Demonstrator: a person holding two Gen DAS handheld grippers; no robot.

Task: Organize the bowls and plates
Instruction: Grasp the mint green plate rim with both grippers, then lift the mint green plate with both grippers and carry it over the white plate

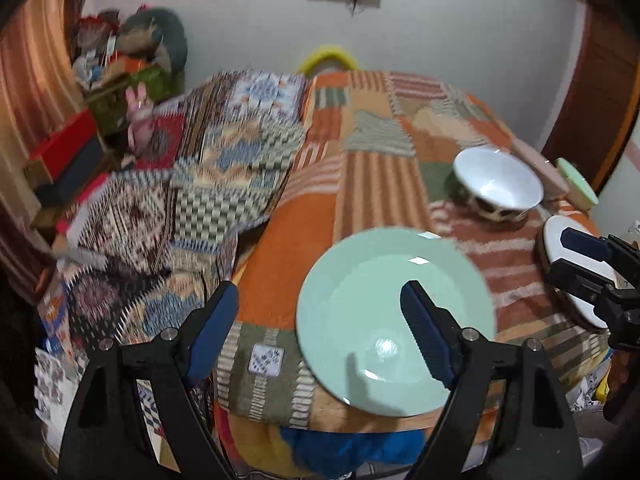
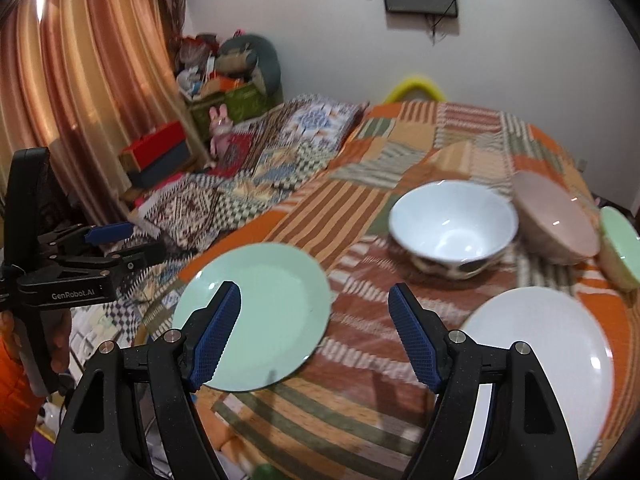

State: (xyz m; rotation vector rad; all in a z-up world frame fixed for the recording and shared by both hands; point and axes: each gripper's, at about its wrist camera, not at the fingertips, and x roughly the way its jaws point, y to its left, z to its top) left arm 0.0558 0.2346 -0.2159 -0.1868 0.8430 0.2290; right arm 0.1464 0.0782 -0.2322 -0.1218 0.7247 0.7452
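Observation:
A mint green plate [image 1: 384, 300] [image 2: 264, 300] lies flat near the front edge of the table. My left gripper [image 1: 320, 288] hovers open over the plate's left rim with nothing between its fingers; in the right wrist view the left gripper [image 2: 140, 240] hangs at the far left. My right gripper [image 2: 314, 288] stands open and empty above the cloth between the green plate and a white plate [image 2: 540, 360] [image 1: 554, 240]. Behind sit a white bowl [image 1: 498, 184] [image 2: 452, 224] with a patterned outside, a pink bowl [image 2: 556, 220] and a green bowl [image 2: 620, 248].
The round table wears an orange patchwork cloth [image 1: 372, 184]. Left of it lies a patterned blanket [image 1: 192, 184], with boxes [image 1: 64, 152], a pink plush toy [image 1: 138, 120] and a curtain [image 2: 80, 80] beyond. A yellow chair back [image 1: 328, 58] stands behind the table.

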